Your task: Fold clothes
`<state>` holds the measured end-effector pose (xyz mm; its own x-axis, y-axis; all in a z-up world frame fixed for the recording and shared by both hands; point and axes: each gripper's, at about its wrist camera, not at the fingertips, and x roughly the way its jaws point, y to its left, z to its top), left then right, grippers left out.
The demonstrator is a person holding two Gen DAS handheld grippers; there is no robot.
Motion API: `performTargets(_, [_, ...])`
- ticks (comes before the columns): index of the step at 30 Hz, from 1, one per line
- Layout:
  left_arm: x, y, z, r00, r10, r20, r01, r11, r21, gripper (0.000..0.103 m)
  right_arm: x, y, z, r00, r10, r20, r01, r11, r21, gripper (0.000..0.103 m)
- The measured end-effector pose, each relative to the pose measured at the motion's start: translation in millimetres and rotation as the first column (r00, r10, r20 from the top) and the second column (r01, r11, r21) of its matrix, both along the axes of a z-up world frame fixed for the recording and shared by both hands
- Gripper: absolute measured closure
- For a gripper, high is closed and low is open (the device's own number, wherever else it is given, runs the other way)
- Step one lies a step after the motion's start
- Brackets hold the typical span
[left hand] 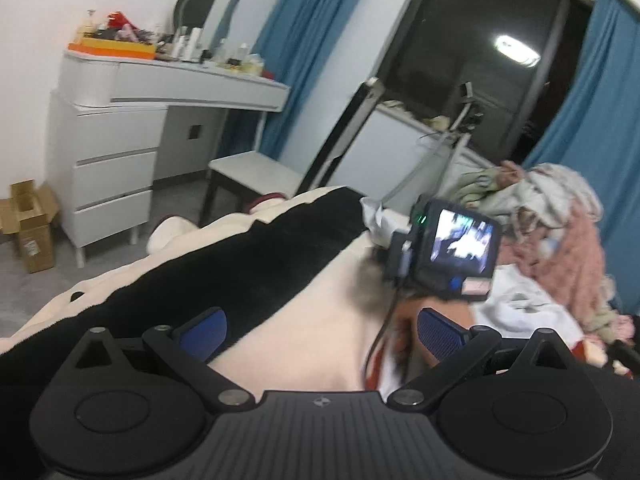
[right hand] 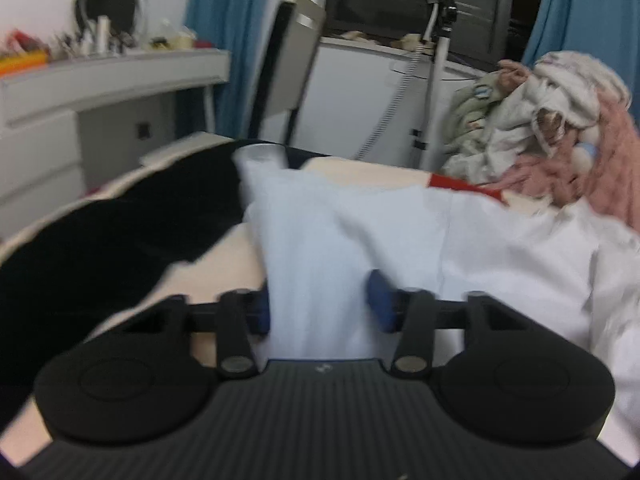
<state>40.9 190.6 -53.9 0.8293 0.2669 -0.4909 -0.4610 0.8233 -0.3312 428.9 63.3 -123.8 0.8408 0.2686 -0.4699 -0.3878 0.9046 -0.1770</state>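
Note:
My left gripper point(left hand: 320, 332) is open and empty above the cream and black bed cover point(left hand: 248, 248). Ahead of it the back of my right gripper point(left hand: 452, 252), with its lit screen, hangs over the bed. In the right wrist view my right gripper point(right hand: 320, 300) has a fold of a white garment point(right hand: 400, 224) between its blue pads point(right hand: 380, 300), bunched and pulled up from the bed. The rest of the garment spreads to the right. The view is blurred by motion.
A heap of pink and pale clothes point(left hand: 560, 224) lies at the bed's far right point(right hand: 560, 128). A white dresser point(left hand: 120, 128) with clutter, a stool point(left hand: 252, 172), a cardboard box point(left hand: 28, 220), blue curtains point(left hand: 304, 32) and a stand point(right hand: 436, 60) lie beyond.

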Motion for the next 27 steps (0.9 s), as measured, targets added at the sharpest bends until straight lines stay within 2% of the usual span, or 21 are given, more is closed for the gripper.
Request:
performTargets(2, [4, 0, -3, 1.0, 0.012, -0.006, -0.012, 1.0, 0.008, 0.001, 9, -3, 8, 1.0, -0.012, 0.01, 0.012, 1.0, -0.002, 0.094])
performTargets(5, [7, -4, -4, 1.0, 0.003, -0.012, -0.003, 1.0, 0.028, 0.001, 2, -27, 40, 0.997, -0.023, 0.072, 0.018, 0.997, 0.076, 0.095])
performTargets(8, [2, -10, 2, 1.0, -0.022, 0.013, 0.021, 0.999, 0.037, 0.001, -7, -75, 75, 0.987, -0.068, 0.143, 0.045, 0.987, 0.153, 0.095])
performTargets(11, [-5, -16, 8, 0.998, -0.049, 0.034, 0.047, 0.998, 0.044, 0.001, -7, -136, 96, 0.97, -0.17, 0.172, 0.13, 0.966, 0.222, 0.095])
performTargets(14, [-11, -26, 11, 0.996, -0.085, 0.038, 0.084, 0.996, 0.042, 0.001, 2, -204, 97, 0.944, -0.297, 0.143, 0.25, 0.929, 0.274, 0.095])
performTargets(18, [-8, -46, 10, 0.984, -0.177, 0.028, 0.175, 0.982, 0.065, 0.001, 18, -283, 74, 0.902, -0.43, 0.034, 0.398, 0.861, 0.318, 0.095])
performTargets(20, [-1, -58, 5, 0.973, -0.232, 0.009, 0.231, 0.971, 0.061, 0.001, 23, -310, 53, 0.897, -0.441, -0.023, 0.423, 0.843, 0.332, 0.093])
performTargets(22, [6, -66, -1, 0.964, -0.268, -0.003, 0.267, 0.961, 0.073, 0.001, 28, -323, 38, 0.912, -0.405, -0.07, 0.403, 0.847, 0.347, 0.09])
performTargets(23, [9, -71, -3, 0.96, -0.278, -0.008, 0.278, 0.957, 0.079, 0.001, 31, -330, 31, 0.919, -0.383, -0.092, 0.39, 0.85, 0.355, 0.083])
performTargets(25, [16, -80, -6, 0.955, -0.296, -0.018, 0.296, 0.951, 0.091, 0.001, 27, -334, 24, 0.929, -0.356, -0.102, 0.367, 0.854, 0.368, 0.053])
performTargets(26, [20, -82, -8, 0.953, -0.302, -0.024, 0.303, 0.948, 0.094, 0.001, 24, -336, 24, 0.934, -0.343, -0.101, 0.355, 0.854, 0.38, 0.024])
performTargets(27, [24, -84, -10, 0.951, -0.308, -0.031, 0.31, 0.946, 0.096, 0.001, 20, -338, 24, 0.939, -0.331, -0.098, 0.342, 0.853, 0.393, 0.013])
